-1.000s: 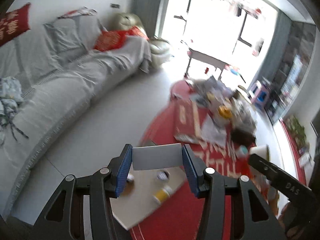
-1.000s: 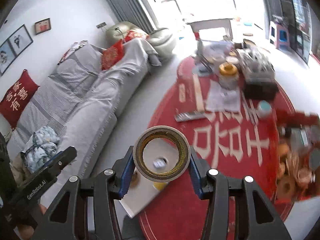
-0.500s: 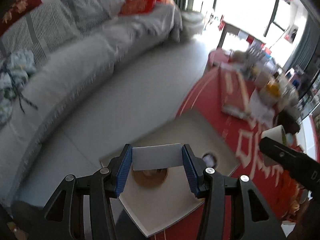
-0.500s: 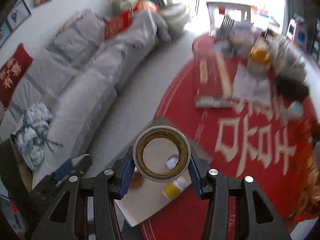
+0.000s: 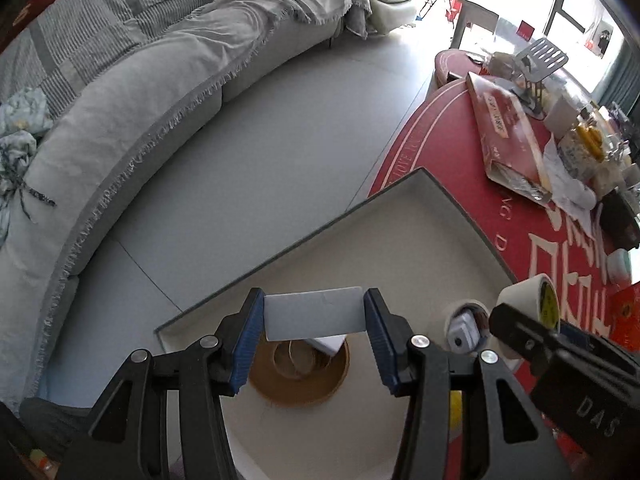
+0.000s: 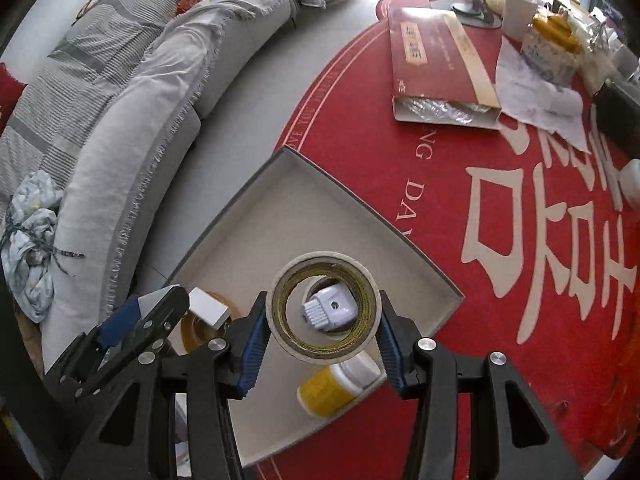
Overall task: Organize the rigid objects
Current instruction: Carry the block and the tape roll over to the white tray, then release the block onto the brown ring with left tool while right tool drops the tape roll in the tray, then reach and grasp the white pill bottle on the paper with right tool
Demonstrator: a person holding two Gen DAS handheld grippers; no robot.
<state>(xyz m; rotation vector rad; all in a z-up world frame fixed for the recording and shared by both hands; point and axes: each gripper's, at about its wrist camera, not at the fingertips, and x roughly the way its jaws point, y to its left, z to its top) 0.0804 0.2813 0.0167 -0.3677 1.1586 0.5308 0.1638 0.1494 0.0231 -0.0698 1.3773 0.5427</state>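
Two hand-held grippers hang over a shallow grey tray that sits at the edge of a round red table. The left gripper clamps a small white rectangular box between its blue pads, directly above a brown tape roll lying flat in the tray. The right gripper grips a cream-coloured tape roll by its sides, held on edge so that its open core faces the camera. Through that core shows a small white-and-blue device resting in the tray below. A yellow-and-white bottle lies on its side in the tray, just beneath the held roll. A grey sofa curves along the floor beside the table.
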